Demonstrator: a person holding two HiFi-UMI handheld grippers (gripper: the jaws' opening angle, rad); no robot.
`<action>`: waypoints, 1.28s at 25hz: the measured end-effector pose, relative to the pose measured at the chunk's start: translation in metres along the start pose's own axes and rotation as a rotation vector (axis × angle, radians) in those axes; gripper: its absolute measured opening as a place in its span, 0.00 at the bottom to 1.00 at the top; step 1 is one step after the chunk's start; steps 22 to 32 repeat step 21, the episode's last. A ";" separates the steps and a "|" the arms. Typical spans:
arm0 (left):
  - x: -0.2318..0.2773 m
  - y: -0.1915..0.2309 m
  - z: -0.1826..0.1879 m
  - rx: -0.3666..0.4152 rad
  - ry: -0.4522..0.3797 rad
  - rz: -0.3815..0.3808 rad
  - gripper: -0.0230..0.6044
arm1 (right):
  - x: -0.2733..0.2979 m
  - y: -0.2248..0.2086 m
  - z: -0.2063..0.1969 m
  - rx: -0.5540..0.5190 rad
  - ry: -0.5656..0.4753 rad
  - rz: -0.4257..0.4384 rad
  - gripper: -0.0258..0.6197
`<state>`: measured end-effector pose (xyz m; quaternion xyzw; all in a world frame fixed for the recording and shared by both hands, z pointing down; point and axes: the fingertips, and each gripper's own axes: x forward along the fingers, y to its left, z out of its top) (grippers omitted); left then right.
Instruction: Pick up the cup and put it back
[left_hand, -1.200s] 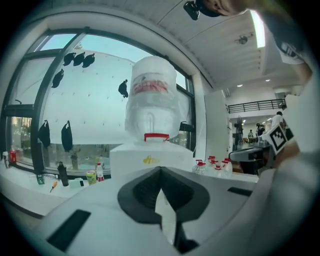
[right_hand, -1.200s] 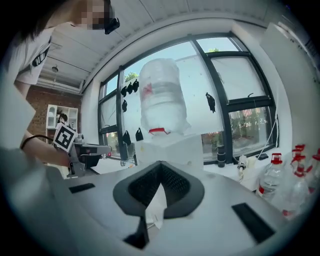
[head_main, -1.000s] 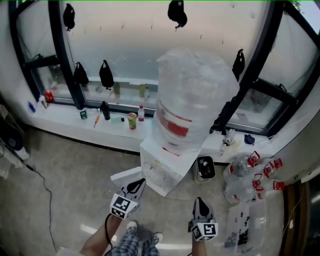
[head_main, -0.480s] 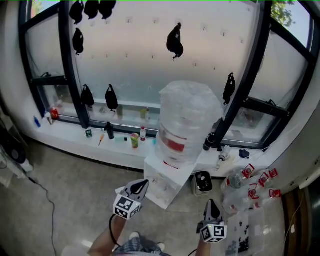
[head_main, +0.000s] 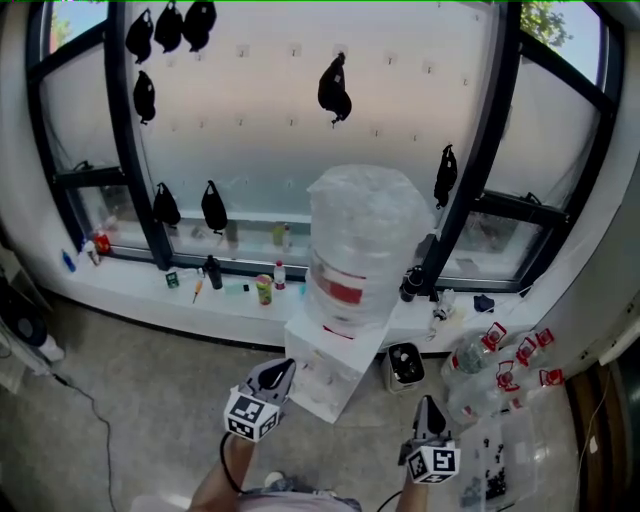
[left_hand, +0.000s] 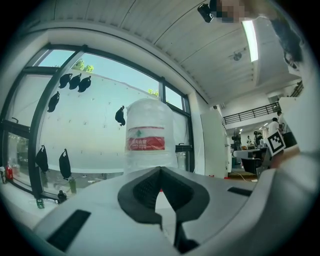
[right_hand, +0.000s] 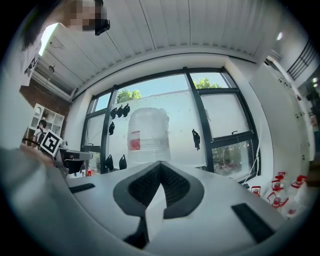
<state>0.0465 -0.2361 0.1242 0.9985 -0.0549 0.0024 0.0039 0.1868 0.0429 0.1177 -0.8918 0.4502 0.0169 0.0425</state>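
Observation:
No cup is plainly in reach; a small green and yellow cup-like container (head_main: 264, 290) stands on the white window ledge (head_main: 150, 290), too small to make out. My left gripper (head_main: 279, 371) is shut and empty, pointing at the white dispenser (head_main: 325, 375). My right gripper (head_main: 428, 408) hangs to the dispenser's right, shut with nothing in it. In the left gripper view the jaws (left_hand: 159, 187) meet below the big wrapped water bottle (left_hand: 149, 137). In the right gripper view the jaws (right_hand: 160, 182) also meet, with the bottle (right_hand: 148, 137) far ahead.
The large plastic-wrapped bottle (head_main: 360, 245) with a red label tops the dispenser. Small bottles (head_main: 212, 272) line the ledge. Empty water jugs (head_main: 490, 360) and a clear bin (head_main: 500, 460) lie on the floor at right. A small black bin (head_main: 405, 365) stands beside the dispenser.
The head view has pulled back and tilted up, so the bottle looks smaller and more window shows. The right gripper has drifted right and lower in the view. Both grippers stay shut.

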 end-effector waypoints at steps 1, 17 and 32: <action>0.000 0.001 -0.001 -0.002 0.000 0.003 0.08 | 0.000 0.001 0.000 -0.003 -0.001 0.001 0.06; 0.004 0.006 -0.002 -0.013 -0.005 0.011 0.08 | 0.007 0.001 -0.009 0.013 0.009 0.000 0.06; 0.006 0.004 -0.005 -0.016 -0.001 0.005 0.08 | 0.007 -0.001 -0.013 0.012 0.021 -0.004 0.06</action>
